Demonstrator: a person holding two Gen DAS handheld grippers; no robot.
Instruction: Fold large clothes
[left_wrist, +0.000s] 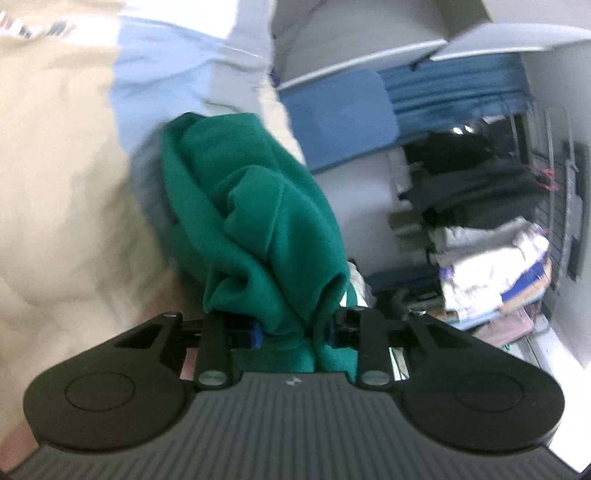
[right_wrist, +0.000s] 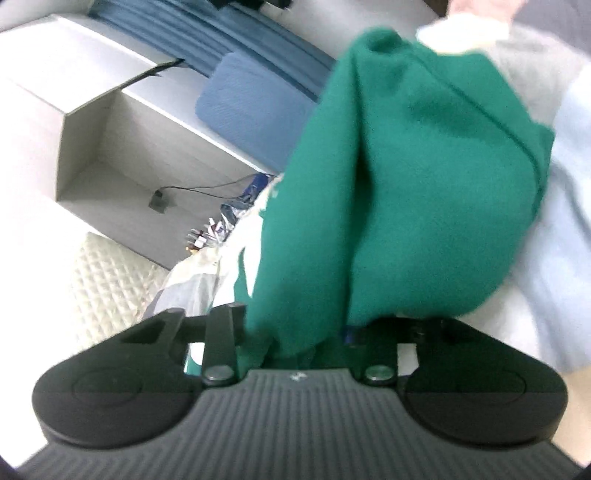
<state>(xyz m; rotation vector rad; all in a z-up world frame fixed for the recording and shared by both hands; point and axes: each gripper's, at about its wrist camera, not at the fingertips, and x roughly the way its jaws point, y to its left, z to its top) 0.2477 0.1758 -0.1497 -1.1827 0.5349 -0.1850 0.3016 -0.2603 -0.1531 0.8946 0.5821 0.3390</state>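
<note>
Green fabric filled the middle of both wrist views, a bunched garment hanging in folds over pale blue and cream cloth at the upper left of the left view. Behind it, at the right of that frame, stood a rack of stacked folded clothes. Each claw was clamped on a gathered edge of the green garment: the left claw at lower centre, the right claw likewise.
</note>
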